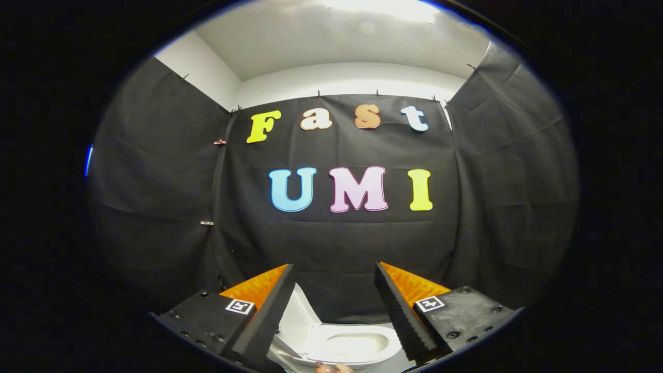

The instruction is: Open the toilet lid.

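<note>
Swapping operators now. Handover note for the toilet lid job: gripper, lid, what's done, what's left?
Gripper: fingers spread apart, nothing between them, held above the toilet.
Toilet: low between the fingers, bowl and seat exposed.
Lid: raised, standing tilted up beside the near finger on the left, apart from both fingers.
Done: lid looks open.
Left: likely nothing but confirming the lid stays up and backing away.

toilet (357,346): 1, white, below and between the fingers | toilet lid (298,316): 1, raised, beside the left finger | tongs (335,274): 1 | fingers (264,321): 2, set apart, nothing between them pressed | square markers (240,305): 2, one on each finger base | cloth wall panels (155,181): 3
</note>
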Motion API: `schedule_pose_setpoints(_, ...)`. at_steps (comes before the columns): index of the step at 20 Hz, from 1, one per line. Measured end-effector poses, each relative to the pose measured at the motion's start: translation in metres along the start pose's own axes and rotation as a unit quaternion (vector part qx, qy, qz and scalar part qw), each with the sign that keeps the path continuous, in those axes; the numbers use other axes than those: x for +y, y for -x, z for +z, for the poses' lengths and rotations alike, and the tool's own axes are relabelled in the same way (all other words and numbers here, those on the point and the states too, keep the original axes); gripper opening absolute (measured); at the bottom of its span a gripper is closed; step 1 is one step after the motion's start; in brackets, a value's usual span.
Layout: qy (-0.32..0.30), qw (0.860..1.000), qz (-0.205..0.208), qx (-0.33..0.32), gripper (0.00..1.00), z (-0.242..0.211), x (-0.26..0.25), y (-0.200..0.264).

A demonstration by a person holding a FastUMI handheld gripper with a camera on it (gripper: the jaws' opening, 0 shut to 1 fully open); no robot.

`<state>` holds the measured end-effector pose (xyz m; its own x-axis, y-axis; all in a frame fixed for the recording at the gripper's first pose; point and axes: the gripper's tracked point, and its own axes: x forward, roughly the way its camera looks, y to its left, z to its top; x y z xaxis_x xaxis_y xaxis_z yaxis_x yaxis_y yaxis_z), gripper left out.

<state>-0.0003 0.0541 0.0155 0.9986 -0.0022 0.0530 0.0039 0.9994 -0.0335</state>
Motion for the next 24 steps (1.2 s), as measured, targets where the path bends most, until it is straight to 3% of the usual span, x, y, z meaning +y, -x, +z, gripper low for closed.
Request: schedule_pose_setpoints(24,0.006,1.000,-0.014,0.009,0.97,-0.006,-0.020,-0.002)
